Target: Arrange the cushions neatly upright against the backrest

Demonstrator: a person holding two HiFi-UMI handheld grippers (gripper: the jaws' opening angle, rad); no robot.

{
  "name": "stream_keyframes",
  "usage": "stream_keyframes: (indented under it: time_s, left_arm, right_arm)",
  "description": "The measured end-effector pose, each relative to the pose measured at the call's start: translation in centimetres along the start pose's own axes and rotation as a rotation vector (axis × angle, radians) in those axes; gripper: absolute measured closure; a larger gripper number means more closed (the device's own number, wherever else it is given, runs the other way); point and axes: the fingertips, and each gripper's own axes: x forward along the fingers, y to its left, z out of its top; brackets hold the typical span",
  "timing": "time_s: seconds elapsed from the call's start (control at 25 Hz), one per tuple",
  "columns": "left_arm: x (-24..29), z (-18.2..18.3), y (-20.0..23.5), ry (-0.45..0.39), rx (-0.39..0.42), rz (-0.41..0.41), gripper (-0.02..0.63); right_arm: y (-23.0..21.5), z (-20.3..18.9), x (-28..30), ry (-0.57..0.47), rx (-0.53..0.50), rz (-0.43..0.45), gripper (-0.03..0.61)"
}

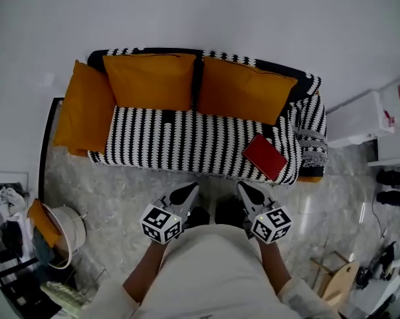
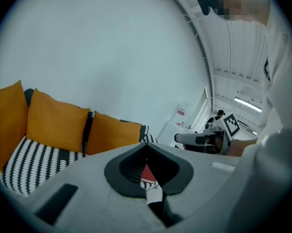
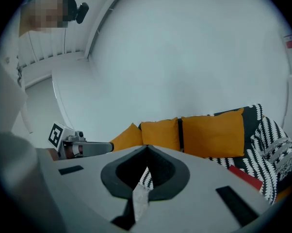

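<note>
My left gripper (image 1: 191,190) and right gripper (image 1: 244,187) are both closed on nothing, side by side, short of the sofa (image 1: 187,145). The middle cushion (image 1: 150,80) and right cushion (image 1: 243,90) stand against the backrest, hiding most of it. The left cushion (image 1: 86,108) leans at the sofa's left end.

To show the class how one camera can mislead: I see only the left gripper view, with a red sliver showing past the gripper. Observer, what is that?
Observer: A red book, lying flat on the striped sofa, near the seat's right end.
Operator: Is the right gripper holding anything?
Observer: No. The right gripper is shut and empty.
Operator: Anything on the floor?
Observer: A white basket stands in front of the sofa's left end, with something orange sticking out.
</note>
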Motion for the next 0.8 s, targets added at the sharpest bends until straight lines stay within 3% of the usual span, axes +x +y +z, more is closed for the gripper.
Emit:
stream_keyframes:
  time_s: [0.36, 0.8]
  left_arm:
    - [0.4, 1.6, -2.2, -0.029, 0.013, -0.024, 0.601]
    - [0.6, 0.7, -3.1, -0.002, 0.022, -0.048, 0.601]
  right_arm:
    - [2.0, 0.8, -0.8, -0.024, -0.03, 0.028, 0.571]
    - [1.6, -0.3, -1.6, -0.017, -0.02, 0.005, 0.571]
